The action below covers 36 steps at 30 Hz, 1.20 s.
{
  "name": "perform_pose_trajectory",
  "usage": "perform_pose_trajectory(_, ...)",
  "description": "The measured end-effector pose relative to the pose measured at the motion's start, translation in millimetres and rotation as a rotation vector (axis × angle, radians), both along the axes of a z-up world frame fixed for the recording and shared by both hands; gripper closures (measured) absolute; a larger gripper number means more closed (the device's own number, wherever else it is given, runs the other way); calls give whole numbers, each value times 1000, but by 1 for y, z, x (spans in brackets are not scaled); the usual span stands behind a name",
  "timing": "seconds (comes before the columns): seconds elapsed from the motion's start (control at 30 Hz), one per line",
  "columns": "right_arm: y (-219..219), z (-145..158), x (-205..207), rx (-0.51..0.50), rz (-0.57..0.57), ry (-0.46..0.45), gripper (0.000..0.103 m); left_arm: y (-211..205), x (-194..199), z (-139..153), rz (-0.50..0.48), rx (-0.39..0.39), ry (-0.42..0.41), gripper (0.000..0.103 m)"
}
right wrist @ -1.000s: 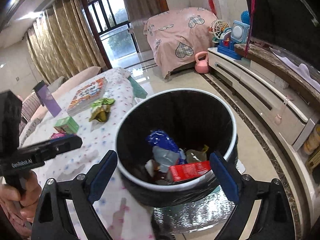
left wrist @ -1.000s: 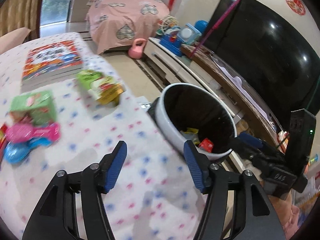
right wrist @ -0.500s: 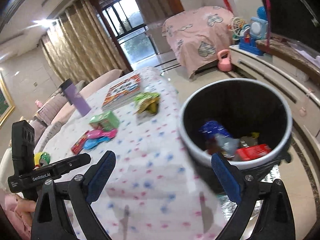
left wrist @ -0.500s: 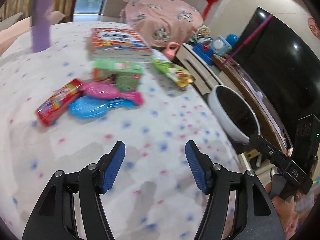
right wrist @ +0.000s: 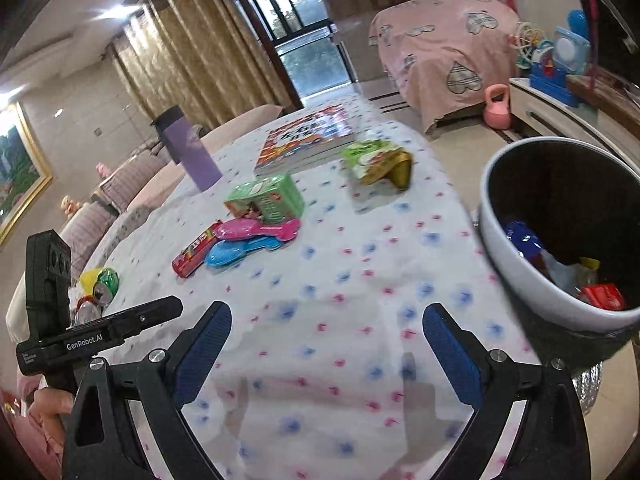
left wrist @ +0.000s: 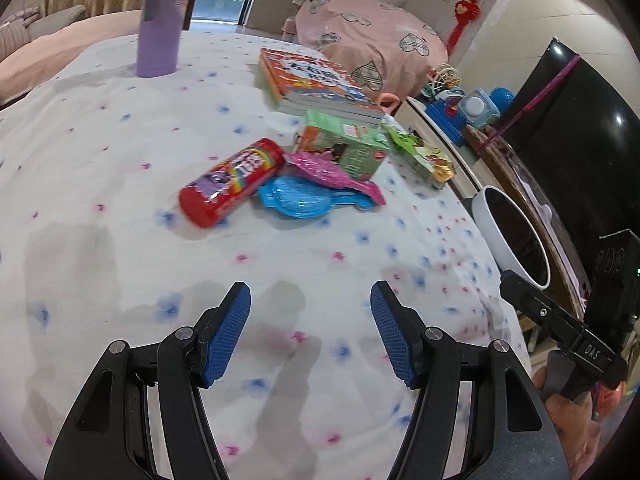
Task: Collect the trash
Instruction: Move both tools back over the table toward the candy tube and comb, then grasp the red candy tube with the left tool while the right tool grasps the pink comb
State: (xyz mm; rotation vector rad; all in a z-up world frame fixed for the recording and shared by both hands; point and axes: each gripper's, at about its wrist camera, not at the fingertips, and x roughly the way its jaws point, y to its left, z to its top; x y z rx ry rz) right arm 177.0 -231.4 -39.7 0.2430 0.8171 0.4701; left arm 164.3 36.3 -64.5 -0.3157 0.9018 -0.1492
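A white trash bin (right wrist: 520, 264) with a black liner stands at the table's right edge and holds several wrappers; it also shows in the left wrist view (left wrist: 496, 236). On the dotted tablecloth lie a red candy tube (left wrist: 232, 182), a green carton (left wrist: 344, 146), a green-yellow snack bag (left wrist: 420, 156), and pink (left wrist: 332, 172) and blue (left wrist: 296, 200) plastic scoops. My left gripper (left wrist: 310, 332) is open and empty above bare cloth, short of the tube. My right gripper (right wrist: 326, 360) is open and empty, left of the bin.
A purple bottle (left wrist: 158, 24) and a book stack (left wrist: 316, 84) stand at the table's far side. Crushed cans (right wrist: 102, 284) lie at the table's left edge. A TV (left wrist: 580, 152) and toy-laden cabinet are to the right, a pink-covered piece of furniture (right wrist: 440, 48) beyond.
Both grippers have swung left, away from the bin and over the table. The trash items now sit ahead of the left gripper. Both stayed open.
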Motion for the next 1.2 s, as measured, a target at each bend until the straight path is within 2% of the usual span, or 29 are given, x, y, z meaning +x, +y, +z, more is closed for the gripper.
perform_pose_trajectory(0.37,31,-5,15,-22,74,8,6,18,4,-4,17,25,12,39)
perform_pose_trajectory(0.6,49,-7,27,-43,130,4,6,27,14,-1,17,68,5,39)
perform_pose_trajectory(0.7,60,-6,36,-61,163,-7,14,32,23,2,17,89,-2,39)
perform_pose_trajectory(0.77,69,-5,43,-73,190,-10,29,35,31,2,8,114,-2,39)
perform_pose_trajectory(0.87,85,-4,54,-94,243,-16,41,40,44,-1,-3,137,7,39)
perform_pose_trajectory(1.1,121,-3,80,-125,377,-45,43,47,73,-5,-42,168,28,39)
perform_pose_trajectory(1.2,137,-8,92,-169,436,-35,44,47,81,-7,-66,169,35,39)
